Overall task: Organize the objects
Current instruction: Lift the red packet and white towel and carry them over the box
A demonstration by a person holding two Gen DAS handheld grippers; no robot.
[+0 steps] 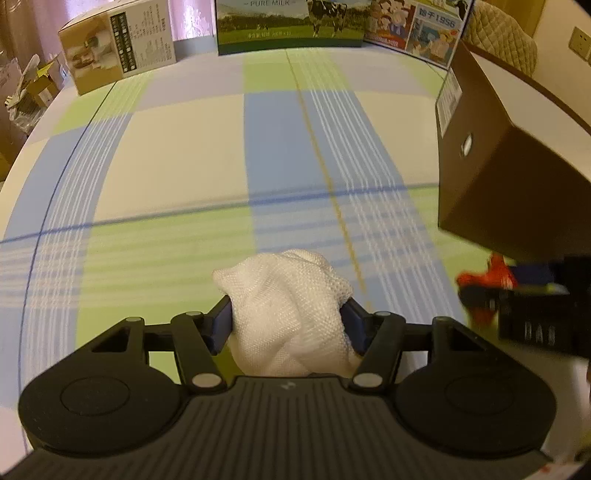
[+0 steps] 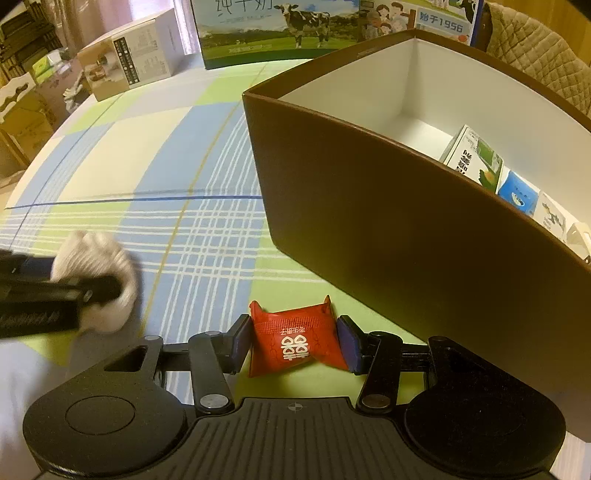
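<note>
Brown box (image 2: 369, 206) already holds several cartons (image 2: 476, 158); left gripper (image 1: 288, 321) jaws clench cloth (image 1: 291, 314), right gripper (image 2: 293, 339) jaws clench packet (image 2: 295, 339), both unboxed.

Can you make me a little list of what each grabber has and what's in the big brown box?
left gripper: shut on white mesh bundle
right gripper: shut on red candy packet
brown box: open, on the checked tablecloth, right of both grippers
inside box: small cartons along one wall
behind: milk cartons
</note>
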